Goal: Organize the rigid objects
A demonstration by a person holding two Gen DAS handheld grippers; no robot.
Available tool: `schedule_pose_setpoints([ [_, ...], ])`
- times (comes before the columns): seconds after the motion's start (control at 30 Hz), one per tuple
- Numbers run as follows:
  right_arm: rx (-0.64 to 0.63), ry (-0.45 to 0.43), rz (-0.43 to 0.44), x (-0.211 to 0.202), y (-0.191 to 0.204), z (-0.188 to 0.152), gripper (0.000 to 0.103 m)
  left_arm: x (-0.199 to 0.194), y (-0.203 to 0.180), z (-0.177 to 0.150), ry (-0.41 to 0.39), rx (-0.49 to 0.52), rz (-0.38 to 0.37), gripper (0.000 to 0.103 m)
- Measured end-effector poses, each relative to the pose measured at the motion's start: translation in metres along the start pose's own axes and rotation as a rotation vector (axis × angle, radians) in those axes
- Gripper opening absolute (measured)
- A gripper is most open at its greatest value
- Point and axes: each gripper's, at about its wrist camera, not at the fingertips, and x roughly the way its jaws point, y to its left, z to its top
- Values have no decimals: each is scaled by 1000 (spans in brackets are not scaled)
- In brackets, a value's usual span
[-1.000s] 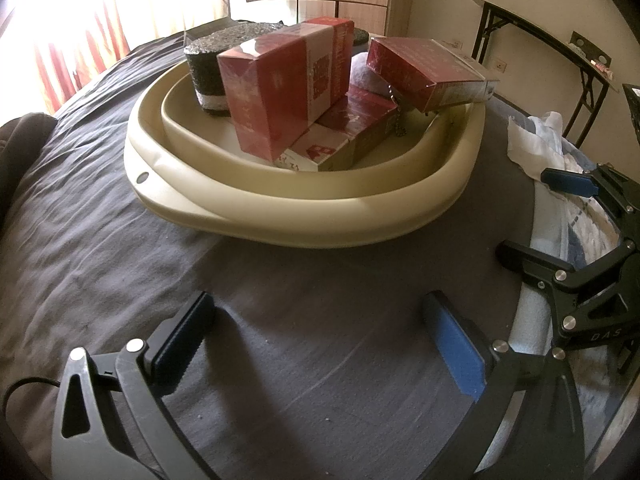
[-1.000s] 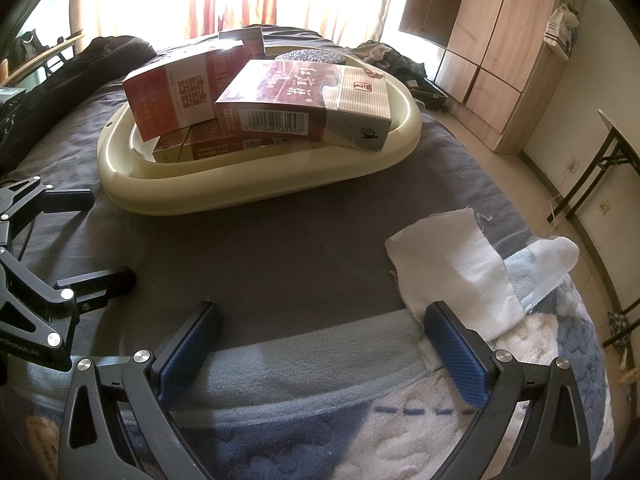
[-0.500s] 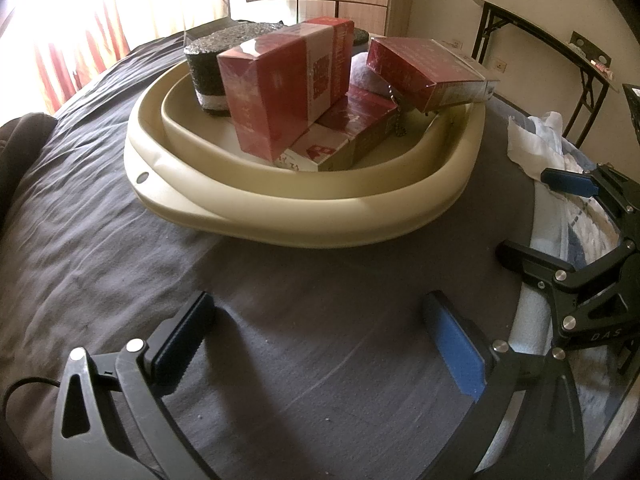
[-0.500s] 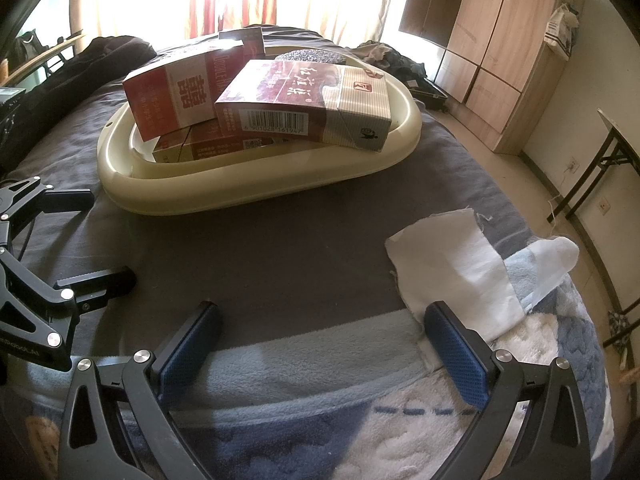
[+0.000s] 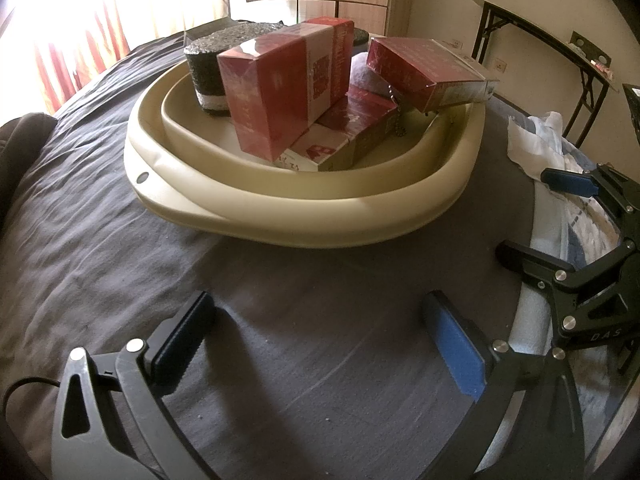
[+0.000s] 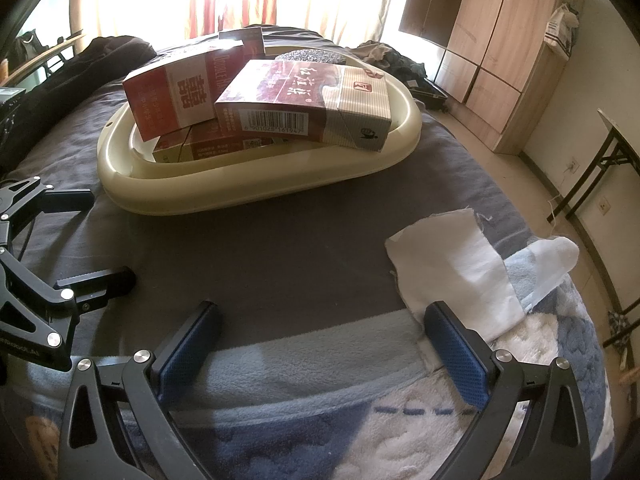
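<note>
A cream plastic basin (image 5: pixel 304 216) sits on the dark grey bed cover and also shows in the right wrist view (image 6: pixel 256 196). It holds several red cartons: one upright (image 5: pixel 280 88), one leaning on the rim (image 5: pixel 428 72), one lying flat (image 5: pixel 340 136). A black textured block (image 5: pixel 216 68) and a grey rounded thing stand behind them. My left gripper (image 5: pixel 320 340) is open and empty above the cover, short of the basin. My right gripper (image 6: pixel 324 348) is open and empty over the blue blanket. Each gripper shows at the edge of the other's view.
A white cloth (image 6: pixel 452 264) lies on the blue and white blanket (image 6: pixel 360 432) at the right. A dark garment (image 6: pixel 80 76) lies at the far left. A wooden wardrobe (image 6: pixel 496 48) and a black-legged folding table (image 5: pixel 560 52) stand beside the bed.
</note>
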Motion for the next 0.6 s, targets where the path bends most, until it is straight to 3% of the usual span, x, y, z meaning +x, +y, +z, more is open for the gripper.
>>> schedule_pose_setpoints([
  [0.6,0,0,0,0,0,0,103,0,0,0,0,0,0,103],
])
